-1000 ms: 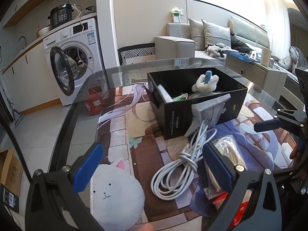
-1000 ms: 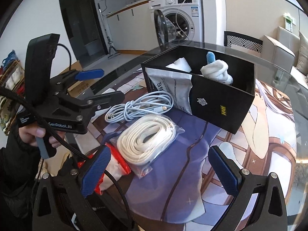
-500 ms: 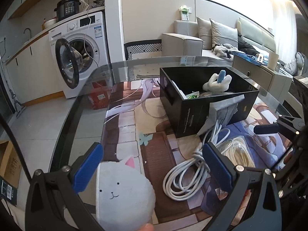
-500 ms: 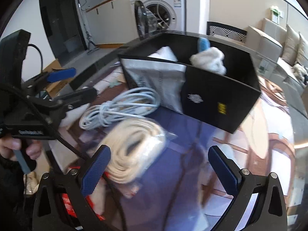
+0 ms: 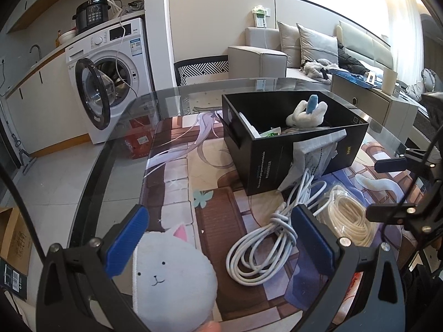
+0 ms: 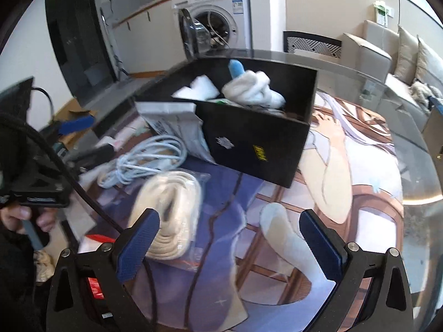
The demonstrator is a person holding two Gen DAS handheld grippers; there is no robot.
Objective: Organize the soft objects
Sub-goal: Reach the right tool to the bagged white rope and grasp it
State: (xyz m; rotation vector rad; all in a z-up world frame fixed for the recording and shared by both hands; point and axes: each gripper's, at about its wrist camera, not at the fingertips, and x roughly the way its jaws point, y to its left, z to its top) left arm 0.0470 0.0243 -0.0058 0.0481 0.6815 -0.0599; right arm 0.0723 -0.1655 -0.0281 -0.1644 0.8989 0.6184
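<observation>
A round white cat plush point(image 5: 173, 274) lies at the table's near edge, between the open fingers of my left gripper point(image 5: 218, 243) and close to the left finger. A black box point(image 5: 293, 141) stands further back and holds a white plush with a blue part point(image 5: 306, 113); the box point(image 6: 257, 138) and that plush point(image 6: 253, 88) also show in the right wrist view. A coiled white cable point(image 5: 265, 240) and a bagged cream cord point(image 5: 349, 218) lie on the mat. My right gripper point(image 6: 229, 238) is open and empty above the mat, the bagged cord point(image 6: 171, 210) by its left finger.
A grey printed bag point(image 5: 315, 157) leans on the box's front. The glass table point(image 5: 133, 127) carries a picture mat point(image 6: 346, 166). A washing machine point(image 5: 110, 77) with an open door stands beyond on the left, a sofa point(image 5: 304, 47) beyond on the right. My left gripper shows at the right view's left edge point(image 6: 77, 138).
My left gripper has drawn slightly nearer the cat plush. My right gripper has swung right and forward, so the box and bagged cord sit further left in its view.
</observation>
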